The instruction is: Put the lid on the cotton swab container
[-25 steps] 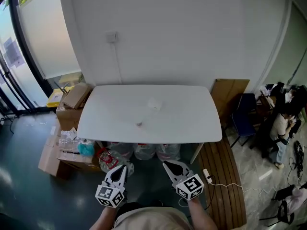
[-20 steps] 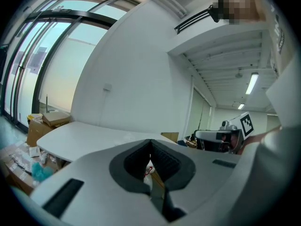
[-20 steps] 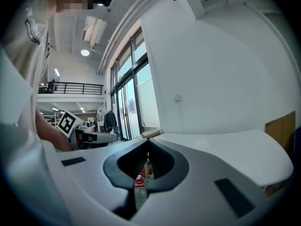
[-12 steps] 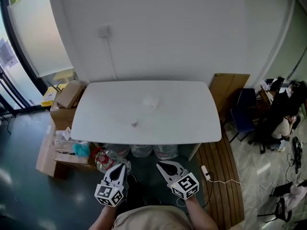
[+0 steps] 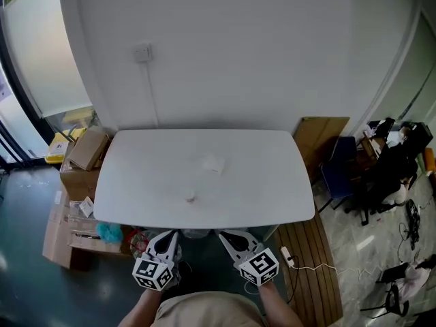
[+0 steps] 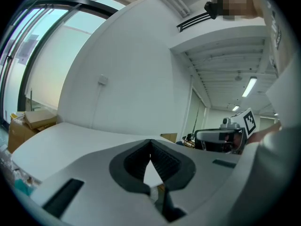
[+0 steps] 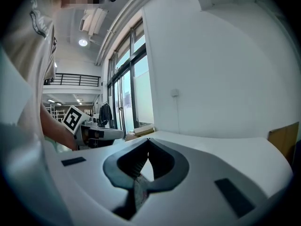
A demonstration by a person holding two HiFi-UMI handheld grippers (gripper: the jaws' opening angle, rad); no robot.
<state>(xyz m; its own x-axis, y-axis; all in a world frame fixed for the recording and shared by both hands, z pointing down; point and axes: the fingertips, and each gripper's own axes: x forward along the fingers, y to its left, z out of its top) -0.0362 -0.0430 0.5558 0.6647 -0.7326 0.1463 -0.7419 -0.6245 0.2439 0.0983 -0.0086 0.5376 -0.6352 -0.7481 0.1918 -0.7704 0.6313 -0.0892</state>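
Observation:
On the white table (image 5: 272,182) stands a small pale translucent container (image 5: 214,163), near the middle. A small round pinkish piece (image 5: 190,197), possibly the lid, lies nearer the front edge; both are too small to make out well. My left gripper (image 5: 168,236) and right gripper (image 5: 227,236) hang side by side just below the table's front edge, well short of both things. In the left gripper view the left gripper (image 6: 150,143) has its jaws closed tip to tip with nothing between them. The right gripper (image 7: 148,142) looks the same in the right gripper view.
Cardboard boxes (image 5: 83,149) and a teal bag (image 5: 107,232) crowd the floor at the table's left. A wooden panel (image 5: 320,138) leans at the right, beside a blue chair (image 5: 338,170) and a seated person (image 5: 388,165). A power strip (image 5: 287,255) lies on the floor.
The table's front edge now lies much closer to both grippers, and the view has shifted slightly. Both grippers have stayed shut and empty.

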